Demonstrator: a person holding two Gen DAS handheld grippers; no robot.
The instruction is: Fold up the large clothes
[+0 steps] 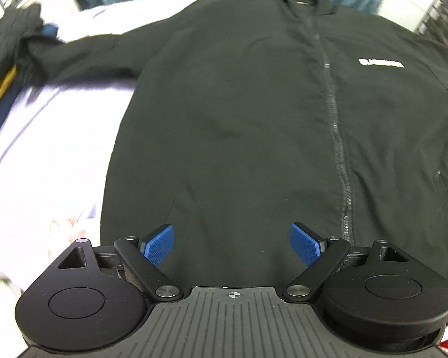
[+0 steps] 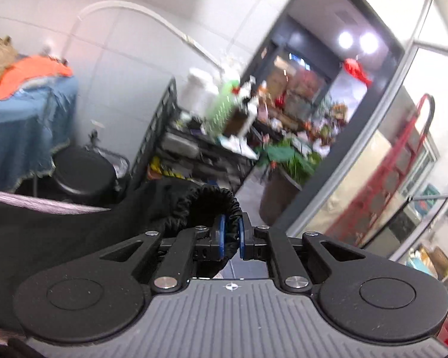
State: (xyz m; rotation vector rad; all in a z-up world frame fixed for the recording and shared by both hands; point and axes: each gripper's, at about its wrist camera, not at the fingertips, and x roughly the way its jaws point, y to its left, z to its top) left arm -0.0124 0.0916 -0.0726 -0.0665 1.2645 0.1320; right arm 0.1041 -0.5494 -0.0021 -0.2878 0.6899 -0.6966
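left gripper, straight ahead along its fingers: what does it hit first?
Most likely the black jacket: the open left gripper points down at its front panel, left of the zipper, nothing between the fingers. How near the cloth lies is unclear.

- White printed logo (image 1: 380, 63) on the chest of the black jacket (image 1: 239, 104), beside the zipper: too blurred to read.
- No other legible text.

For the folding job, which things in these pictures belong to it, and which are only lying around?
Belong to the job:
- black jacket, spread flat, zipped
- its elastic cuff, clamped in the right gripper
- left gripper, open above the hem

Only lying around:
- dark clothes pile
- orange cloth
- potted plant
- red hand truck
- cluttered shelf
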